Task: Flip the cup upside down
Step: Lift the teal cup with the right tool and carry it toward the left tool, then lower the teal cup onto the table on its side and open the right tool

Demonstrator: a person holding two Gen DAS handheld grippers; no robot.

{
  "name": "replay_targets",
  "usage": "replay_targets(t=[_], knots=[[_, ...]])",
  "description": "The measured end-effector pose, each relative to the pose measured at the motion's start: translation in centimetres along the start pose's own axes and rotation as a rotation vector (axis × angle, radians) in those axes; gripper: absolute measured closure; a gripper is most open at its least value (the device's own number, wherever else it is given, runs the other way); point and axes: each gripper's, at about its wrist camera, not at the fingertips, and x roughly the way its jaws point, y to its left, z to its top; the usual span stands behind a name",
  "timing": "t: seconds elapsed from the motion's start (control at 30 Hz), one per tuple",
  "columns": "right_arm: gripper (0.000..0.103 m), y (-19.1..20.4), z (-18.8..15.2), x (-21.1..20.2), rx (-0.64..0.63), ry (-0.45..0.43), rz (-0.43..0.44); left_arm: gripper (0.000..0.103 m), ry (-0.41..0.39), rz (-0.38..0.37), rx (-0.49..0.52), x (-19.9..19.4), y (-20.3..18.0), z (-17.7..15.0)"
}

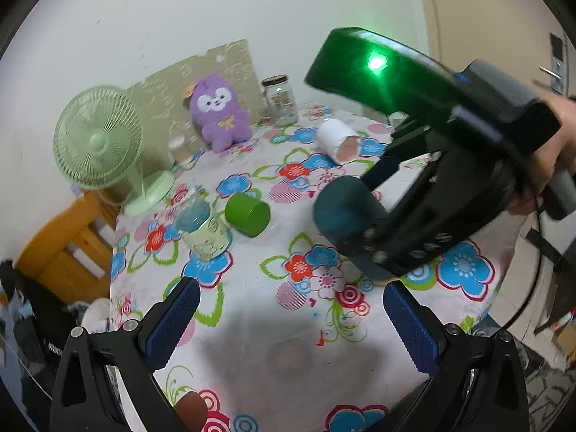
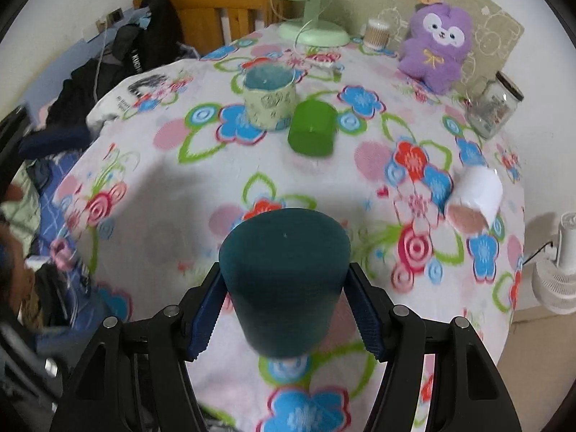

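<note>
My right gripper [image 2: 288, 324] is shut on a dark teal cup [image 2: 284, 273], its flat bottom pointing up and away, held tilted just above the flowered tablecloth [image 2: 180, 194]. In the left wrist view the same cup [image 1: 345, 212] sits in the right gripper [image 1: 378, 248] at centre right. My left gripper [image 1: 291, 327] is open and empty over the near part of the table. A green cup [image 2: 311, 127] lies on its side. A white cup [image 2: 475, 198] lies on its side at the right. A pale patterned cup [image 2: 270, 99] stands upright.
A green desk fan [image 2: 309, 3], a purple plush toy [image 2: 437, 45], a glass jar [image 2: 495, 104] and a small container [image 2: 376, 34] stand along the far edge. A wooden chair [image 2: 216, 10] with dark clothes is at the far left. A white fan [image 2: 561, 270] stands on the floor at the right.
</note>
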Motion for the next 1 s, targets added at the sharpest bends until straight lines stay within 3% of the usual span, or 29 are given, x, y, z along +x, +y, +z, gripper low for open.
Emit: replay_targets(t=[0.17, 0.37, 0.77, 0.87, 1.0], knots=[[0.035, -0.8, 1.4, 3.9, 0.045, 0.013, -0.003, 0.000, 0.022, 0.007, -0.078, 0.9, 1.6, -0.4], [0.033, -1.7, 0.1, 6.4, 0.088, 0.052, 0.015, 0.000, 0.048, 0.023, -0.116, 2.1, 2.4, -1.0], [0.033, -2.1, -0.8, 4.8, 0.114, 0.031, 0.004, 0.000, 0.057, -0.005, -0.145, 2.6, 2.1, -0.4], [0.023, -2.1, -0.8, 4.0, 0.117, 0.017, -0.005, 0.000, 0.055, -0.002, -0.142, 2.5, 1.9, -0.4], [0.021, -2.3, -0.9, 2.3, 0.135, -0.021, 0.018, 0.000, 0.052, -0.004, -0.156, 2.1, 1.9, -0.2]])
